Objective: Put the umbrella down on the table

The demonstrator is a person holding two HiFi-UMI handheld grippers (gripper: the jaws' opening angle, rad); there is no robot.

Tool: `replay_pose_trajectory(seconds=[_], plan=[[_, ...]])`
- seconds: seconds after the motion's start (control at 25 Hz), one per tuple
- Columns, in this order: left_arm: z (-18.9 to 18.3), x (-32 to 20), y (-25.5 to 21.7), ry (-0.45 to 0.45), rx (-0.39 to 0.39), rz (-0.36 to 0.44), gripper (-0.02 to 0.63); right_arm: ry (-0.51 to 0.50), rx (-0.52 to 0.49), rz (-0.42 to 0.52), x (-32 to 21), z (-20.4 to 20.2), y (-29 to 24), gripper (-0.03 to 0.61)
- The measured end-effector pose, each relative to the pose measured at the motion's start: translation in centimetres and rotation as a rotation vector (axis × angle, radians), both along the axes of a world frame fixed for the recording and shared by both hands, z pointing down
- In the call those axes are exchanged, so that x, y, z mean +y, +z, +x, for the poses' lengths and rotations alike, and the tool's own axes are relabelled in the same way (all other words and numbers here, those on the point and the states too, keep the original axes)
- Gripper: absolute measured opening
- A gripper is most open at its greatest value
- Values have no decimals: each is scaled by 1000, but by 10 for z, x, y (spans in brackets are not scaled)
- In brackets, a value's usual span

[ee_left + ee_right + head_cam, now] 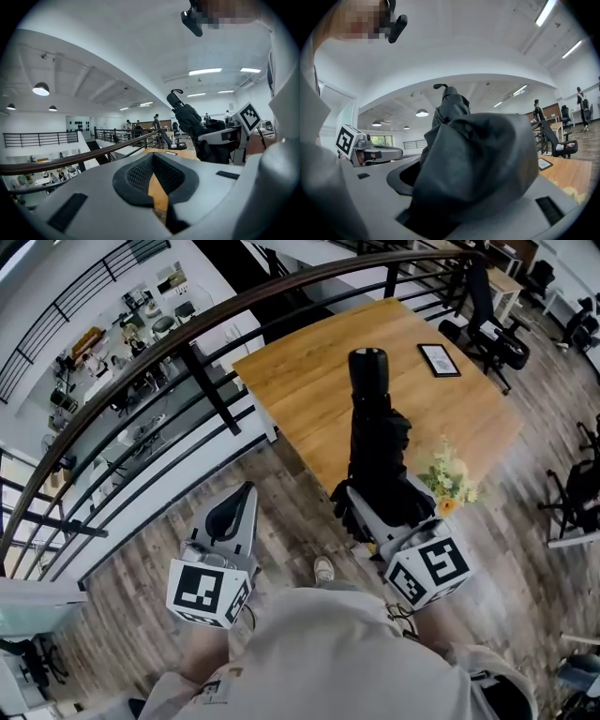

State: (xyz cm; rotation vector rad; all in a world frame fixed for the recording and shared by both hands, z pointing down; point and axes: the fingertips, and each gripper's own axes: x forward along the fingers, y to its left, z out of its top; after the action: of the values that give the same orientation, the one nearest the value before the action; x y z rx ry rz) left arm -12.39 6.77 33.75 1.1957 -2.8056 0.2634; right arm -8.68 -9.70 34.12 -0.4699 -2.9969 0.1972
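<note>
A black folded umbrella stands upright, handle end up, over the near edge of the wooden table. My right gripper is shut on the umbrella's lower fabric, which fills the right gripper view as dark folds between the jaws of the right gripper. My left gripper hangs left of the table over the floor, its jaws shut with nothing in them. From the left gripper view, the umbrella rises to the right.
A small framed picture lies on the table's far right. A bunch of pale flowers sits at the table's near right edge, beside the umbrella. A dark railing runs along the left. Office chairs stand beyond the table.
</note>
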Motion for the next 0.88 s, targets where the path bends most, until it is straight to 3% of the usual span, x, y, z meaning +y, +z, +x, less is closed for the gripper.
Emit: replay_pose_trajectory(seconds=[0.2, 0.32, 0.44, 0.56, 0.68, 0.88], plan=[[-80, -22, 11, 72, 62, 4, 17, 64, 63, -33, -12, -76, 12, 282], [-91, -24, 19, 130, 43, 6, 17, 106, 50, -36, -6, -84, 22, 282], [-117, -42, -16, 195, 52, -2, 17, 160, 55, -48, -16, -104, -11, 282], [-185, -73, -59, 303, 103, -12, 17, 247, 89, -57, -36, -161, -57, 282], [-239, -103, -65, 427, 117, -24, 17, 360, 115, -52, -55, -201, -64, 282], [-275, -135, -53, 603, 118, -38, 17, 535, 129, -57, -73, -213, -50, 282]])
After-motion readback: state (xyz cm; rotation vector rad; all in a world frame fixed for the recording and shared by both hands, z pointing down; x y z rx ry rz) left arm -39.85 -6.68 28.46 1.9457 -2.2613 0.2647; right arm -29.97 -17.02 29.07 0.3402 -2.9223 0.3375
